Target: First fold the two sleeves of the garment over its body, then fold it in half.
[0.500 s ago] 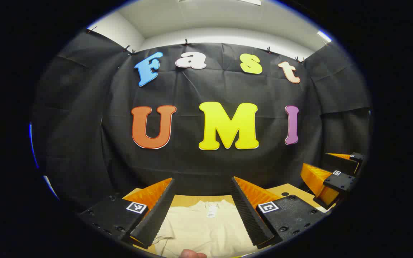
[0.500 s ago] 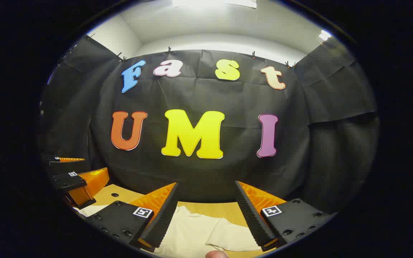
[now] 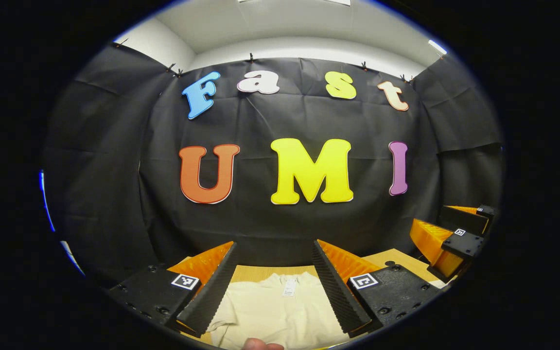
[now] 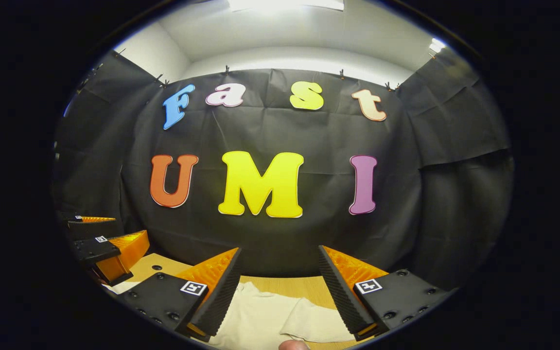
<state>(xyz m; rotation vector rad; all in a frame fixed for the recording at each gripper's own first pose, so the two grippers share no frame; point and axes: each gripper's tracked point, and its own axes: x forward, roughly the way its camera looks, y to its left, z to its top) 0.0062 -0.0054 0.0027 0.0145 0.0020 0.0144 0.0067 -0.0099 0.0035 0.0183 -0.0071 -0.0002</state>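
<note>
The garment (image 3: 280, 311), a cream T-shirt, lies flat on the wooden table (image 4: 304, 286), collar toward the far wall. In the left gripper view the collar with its label sits between the fingers of the left gripper (image 3: 275, 284). In the right gripper view one short sleeve (image 4: 316, 323) spreads out between the fingers of the right gripper (image 4: 280, 289).

Both grippers hover above the fabric with fingers spread wide, gripping nothing.

Handling: the fabric is judged light, soft and limp. It will sag and crease when lifted and may drag across the table. Pinch each sleeve at its outer hem edge and keep the lift low.

The table is smooth pale wood. The black cloth wall (image 4: 430, 194) stands close behind it, under a white ceiling.
</note>
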